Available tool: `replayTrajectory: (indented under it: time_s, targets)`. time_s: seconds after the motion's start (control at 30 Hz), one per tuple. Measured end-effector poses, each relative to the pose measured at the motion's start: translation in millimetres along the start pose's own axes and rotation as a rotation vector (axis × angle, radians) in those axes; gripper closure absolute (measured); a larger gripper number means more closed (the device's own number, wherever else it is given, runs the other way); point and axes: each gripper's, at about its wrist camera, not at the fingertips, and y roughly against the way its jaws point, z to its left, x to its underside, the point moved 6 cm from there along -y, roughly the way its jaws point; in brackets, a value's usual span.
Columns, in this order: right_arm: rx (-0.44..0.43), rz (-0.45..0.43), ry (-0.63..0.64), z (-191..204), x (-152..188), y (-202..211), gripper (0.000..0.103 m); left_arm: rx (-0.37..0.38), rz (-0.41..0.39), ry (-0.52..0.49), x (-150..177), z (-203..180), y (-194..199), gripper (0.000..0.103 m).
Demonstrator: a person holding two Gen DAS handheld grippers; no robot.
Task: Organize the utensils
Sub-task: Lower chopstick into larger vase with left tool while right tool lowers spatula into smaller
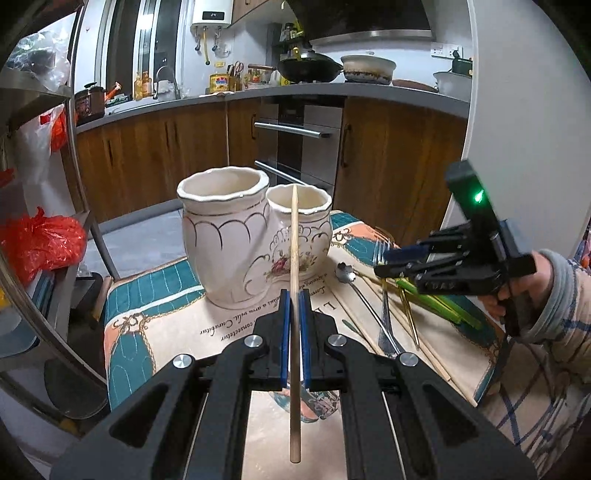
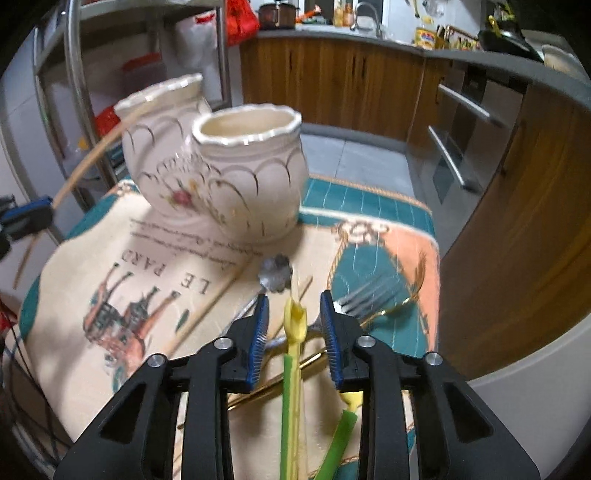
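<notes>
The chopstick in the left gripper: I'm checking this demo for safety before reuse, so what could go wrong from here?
1. The left gripper pinches the chopstick near its middle, so it could pivot and miss the holder.
2. The holder's smaller cup has a narrow mouth; a tip striking the rim might jolt it.
3. The right gripper, open over the green chopsticks, might scatter the fork and spoon lying alongside.

We are in a home kitchen. Along the far wall we see wooden cabinets [image 1: 155, 147] under a grey counter [image 1: 280, 90], a built-in oven [image 1: 299, 136] with steel handles, a wok [image 1: 310, 68] and a pot [image 1: 367, 68] on the stove below a range hood [image 1: 362, 18], a water heater [image 1: 211, 16], a faucet [image 1: 166, 79] and an oil bottle [image 1: 218, 83]. Near us, a table [image 1: 229, 332] carries a printed cloth.
</notes>
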Motion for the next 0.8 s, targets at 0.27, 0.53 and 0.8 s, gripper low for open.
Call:
replayTrajectory:
  time_s: [0.27, 0.53, 0.8]
  targets:
    - [-0.005, -0.047, 0.009, 2.6, -1.3, 15.4, 0.096, 0.002, -0.051, -0.008, -11.1, 2.2, 4.9, 0.098]
    - [-0.065, -0.363, 0.012, 14.9, -70.8, 94.1, 0.096, -0.014, -0.237, 0.054, -74.3, 32.1, 18.1, 0.098]
    - [-0.128, -0.629, -0.147, 11.2, -146.9, 107.3, 0.096, -0.001, -0.407, 0.181, -140.8, 65.0, -17.8, 0.098]
